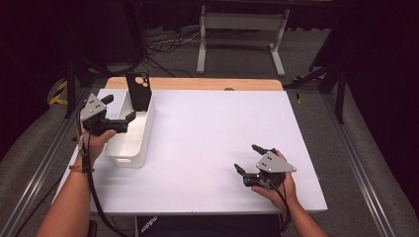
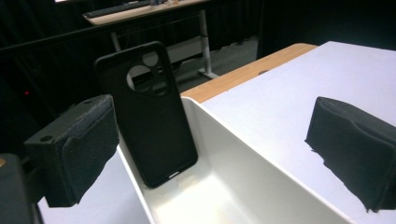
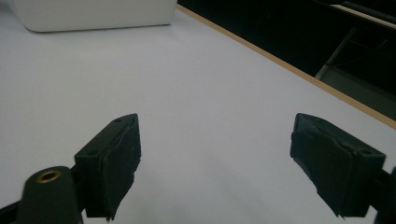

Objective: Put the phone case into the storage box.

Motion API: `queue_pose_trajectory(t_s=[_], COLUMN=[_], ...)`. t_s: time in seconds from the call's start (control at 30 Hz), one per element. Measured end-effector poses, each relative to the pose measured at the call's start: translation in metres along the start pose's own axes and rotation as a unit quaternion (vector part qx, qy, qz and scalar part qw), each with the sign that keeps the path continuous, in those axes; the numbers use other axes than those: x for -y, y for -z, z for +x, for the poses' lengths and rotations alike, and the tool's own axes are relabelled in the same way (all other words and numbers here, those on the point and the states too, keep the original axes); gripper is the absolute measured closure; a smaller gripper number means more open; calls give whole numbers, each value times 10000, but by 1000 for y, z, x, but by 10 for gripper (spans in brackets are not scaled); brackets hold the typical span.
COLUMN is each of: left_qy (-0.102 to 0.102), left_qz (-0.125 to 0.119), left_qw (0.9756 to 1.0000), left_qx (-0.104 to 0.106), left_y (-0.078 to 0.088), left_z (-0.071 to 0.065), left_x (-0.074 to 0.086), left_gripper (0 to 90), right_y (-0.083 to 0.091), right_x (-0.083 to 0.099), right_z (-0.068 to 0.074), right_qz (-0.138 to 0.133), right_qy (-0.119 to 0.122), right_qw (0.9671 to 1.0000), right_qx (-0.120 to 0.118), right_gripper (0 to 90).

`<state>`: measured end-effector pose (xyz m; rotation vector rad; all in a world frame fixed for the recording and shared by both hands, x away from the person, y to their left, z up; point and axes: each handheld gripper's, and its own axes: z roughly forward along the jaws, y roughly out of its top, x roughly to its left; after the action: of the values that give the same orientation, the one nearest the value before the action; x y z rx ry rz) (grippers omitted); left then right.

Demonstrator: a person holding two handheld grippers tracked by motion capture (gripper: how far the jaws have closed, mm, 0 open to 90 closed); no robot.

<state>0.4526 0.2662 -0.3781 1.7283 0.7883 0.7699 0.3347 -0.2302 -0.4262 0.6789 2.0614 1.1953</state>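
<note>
The left gripper (image 1: pixel 118 109) stands with its jaws spread wide and nothing pressed between them; in the left gripper view the two black pads (image 2: pixel 74 149) sit far apart, with the near end of the white bin (image 2: pixel 243 158) in the gap and neither pad touching the black phone case (image 2: pixel 152 116). The case stands nearly upright inside the bin at its far end, leaning back against the end wall, camera cut-outs at the top. In the high view the bin (image 1: pixel 141 143) lies along the left edge of the white table (image 1: pixel 212 138), and the case (image 1: pixel 138 91) rises above its far rim. The left hand (image 1: pixel 94 138) holds its gripper level just beside the bin's left wall, jaws pointing toward the case.

The right gripper (image 1: pixel 248 159) is also released, jaws wide over bare tabletop, gripping nothing. The right hand (image 1: pixel 279 185) rests low near the table's front right corner, well apart from the bin, jaws aimed toward the left
</note>
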Motion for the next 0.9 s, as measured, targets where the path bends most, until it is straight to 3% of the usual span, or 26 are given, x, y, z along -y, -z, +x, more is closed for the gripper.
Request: queue_pose_trajectory(t_s=[0.57, 0.9], left_qy=[-135, -164], left_qz=[12, 6], left_qw=[9997, 9992], left_qx=[201, 363], left_y=[11, 26], left_z=[-21, -34], left_x=[-5, -8], left_gripper=[37, 37], right_y=[2, 4], right_x=[0, 0], right_z=[0, 0], right_qz=[-7, -21], right_qy=[-17, 5], right_qw=[10000, 10000], right_qx=[-29, -35], right_gripper=[172, 173])
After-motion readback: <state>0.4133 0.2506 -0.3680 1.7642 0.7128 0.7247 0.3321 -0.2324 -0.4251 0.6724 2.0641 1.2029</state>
